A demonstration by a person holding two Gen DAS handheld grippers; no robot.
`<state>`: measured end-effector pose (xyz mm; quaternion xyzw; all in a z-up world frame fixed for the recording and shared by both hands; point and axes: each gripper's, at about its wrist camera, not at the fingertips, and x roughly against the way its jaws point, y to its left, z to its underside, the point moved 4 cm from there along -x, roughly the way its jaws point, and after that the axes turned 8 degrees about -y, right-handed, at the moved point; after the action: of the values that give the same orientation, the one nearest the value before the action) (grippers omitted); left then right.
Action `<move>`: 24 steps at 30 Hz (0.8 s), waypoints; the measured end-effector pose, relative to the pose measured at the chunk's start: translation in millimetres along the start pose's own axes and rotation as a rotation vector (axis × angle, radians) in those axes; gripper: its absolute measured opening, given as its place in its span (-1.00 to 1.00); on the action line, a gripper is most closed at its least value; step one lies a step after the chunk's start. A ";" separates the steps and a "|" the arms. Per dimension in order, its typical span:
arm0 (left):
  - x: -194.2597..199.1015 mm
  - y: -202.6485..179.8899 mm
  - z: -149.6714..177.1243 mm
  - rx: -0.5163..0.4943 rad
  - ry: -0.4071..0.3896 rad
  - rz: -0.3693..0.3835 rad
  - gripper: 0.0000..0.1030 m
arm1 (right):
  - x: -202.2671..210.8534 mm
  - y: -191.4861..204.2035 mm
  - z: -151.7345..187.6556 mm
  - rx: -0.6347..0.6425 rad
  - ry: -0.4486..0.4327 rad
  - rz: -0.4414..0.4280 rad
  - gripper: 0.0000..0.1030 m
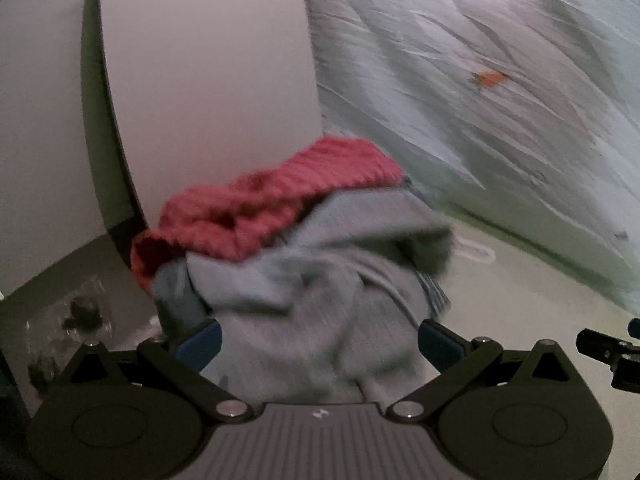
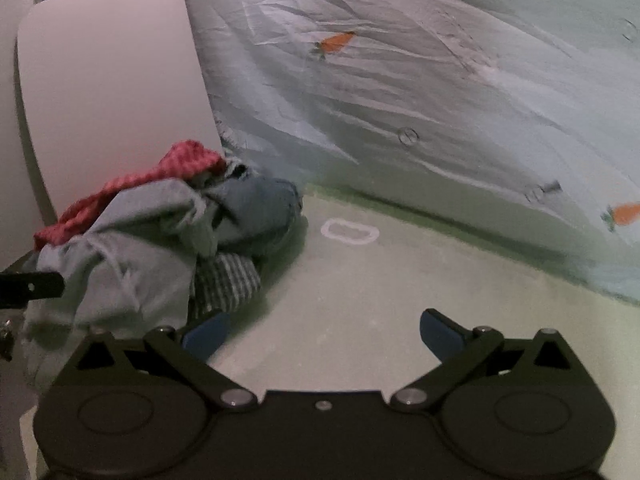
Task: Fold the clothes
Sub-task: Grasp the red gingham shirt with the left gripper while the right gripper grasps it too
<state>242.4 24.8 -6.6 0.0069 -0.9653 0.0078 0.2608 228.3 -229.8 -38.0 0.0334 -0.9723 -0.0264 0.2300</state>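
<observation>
Your left gripper (image 1: 320, 344) stands wide open, its jaws straddling the grey garment (image 1: 304, 300) of the clothes pile (image 2: 160, 236); your right gripper (image 2: 322, 334) gapes empty over bare worktop (image 2: 380, 280). Soft, limp fabric: pinch an edge fold between the jaws.

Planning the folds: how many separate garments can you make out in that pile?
4 at least: red knit on top, grey top in front, blue denim on the right, checked cloth at the bottom. More may be buried.
</observation>
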 end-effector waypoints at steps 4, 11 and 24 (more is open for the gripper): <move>-26.3 21.3 -26.7 0.055 -0.020 -0.051 0.97 | -40.1 16.8 -26.9 0.021 -0.006 -0.040 1.00; -72.6 50.3 -57.5 0.143 -0.039 -0.117 0.62 | -110.2 64.9 -82.8 -0.028 -0.038 -0.218 0.79; -112.6 49.1 -56.7 0.160 0.039 -0.103 -0.40 | -176.2 142.5 -84.8 -0.026 0.055 -0.397 -0.95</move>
<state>367.4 76.0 -15.0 0.0772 -0.9547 0.0719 0.2781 416.1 -77.3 -31.2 0.2223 -0.9395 -0.0830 0.2470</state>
